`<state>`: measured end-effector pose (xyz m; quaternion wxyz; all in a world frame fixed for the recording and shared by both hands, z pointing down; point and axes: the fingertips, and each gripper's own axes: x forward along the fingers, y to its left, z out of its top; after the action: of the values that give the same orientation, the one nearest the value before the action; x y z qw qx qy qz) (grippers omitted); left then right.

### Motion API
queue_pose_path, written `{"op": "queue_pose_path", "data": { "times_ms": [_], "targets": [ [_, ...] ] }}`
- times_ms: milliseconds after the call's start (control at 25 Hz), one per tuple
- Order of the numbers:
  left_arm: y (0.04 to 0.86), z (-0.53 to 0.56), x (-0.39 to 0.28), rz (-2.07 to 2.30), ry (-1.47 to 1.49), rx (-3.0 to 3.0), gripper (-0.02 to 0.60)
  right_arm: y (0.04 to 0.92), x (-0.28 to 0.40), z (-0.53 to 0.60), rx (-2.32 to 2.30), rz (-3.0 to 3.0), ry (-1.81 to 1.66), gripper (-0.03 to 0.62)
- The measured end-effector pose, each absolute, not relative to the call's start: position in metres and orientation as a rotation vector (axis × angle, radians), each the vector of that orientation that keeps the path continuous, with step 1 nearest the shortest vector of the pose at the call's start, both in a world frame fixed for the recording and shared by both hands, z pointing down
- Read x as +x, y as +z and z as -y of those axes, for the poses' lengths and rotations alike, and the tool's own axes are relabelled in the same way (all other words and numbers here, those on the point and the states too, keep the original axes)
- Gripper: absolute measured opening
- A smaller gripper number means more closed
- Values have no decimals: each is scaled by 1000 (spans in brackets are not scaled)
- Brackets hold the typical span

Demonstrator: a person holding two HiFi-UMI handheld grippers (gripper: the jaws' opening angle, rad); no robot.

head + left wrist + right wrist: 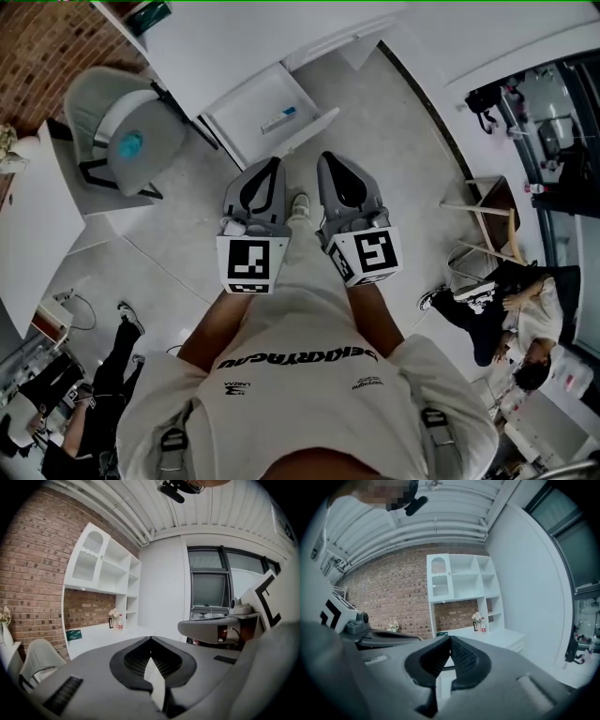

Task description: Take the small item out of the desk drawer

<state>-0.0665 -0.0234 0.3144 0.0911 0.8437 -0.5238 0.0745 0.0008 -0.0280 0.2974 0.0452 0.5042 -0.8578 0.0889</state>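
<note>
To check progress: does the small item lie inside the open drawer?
Yes, the head view shows the small item lying in the open drawer.

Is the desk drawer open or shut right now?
Open. In the head view the drawer stands pulled out from the white desk, and a small item lies inside it in plain sight.

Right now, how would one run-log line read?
left gripper: shut, empty | right gripper: shut, empty | drawer: open | small item: inside drawer, untouched
</note>
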Motion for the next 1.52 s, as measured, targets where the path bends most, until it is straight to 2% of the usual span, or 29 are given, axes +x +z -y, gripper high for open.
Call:
{"op": "queue_pose_path", "data": {
  "times_ms": [520, 1120, 1520],
  "targets": [
    [379, 132, -23, 1554, 438, 2417, -2, 353, 38, 132, 1371, 2602, 406, -5],
    [487, 200, -47, 1448, 673, 2311, 3, 434, 17, 168, 1296, 2520, 549, -5],
    [581, 241, -60, 1245, 902, 2287, 87, 491, -1, 197, 1317, 2429, 640, -5]
  ]
}}
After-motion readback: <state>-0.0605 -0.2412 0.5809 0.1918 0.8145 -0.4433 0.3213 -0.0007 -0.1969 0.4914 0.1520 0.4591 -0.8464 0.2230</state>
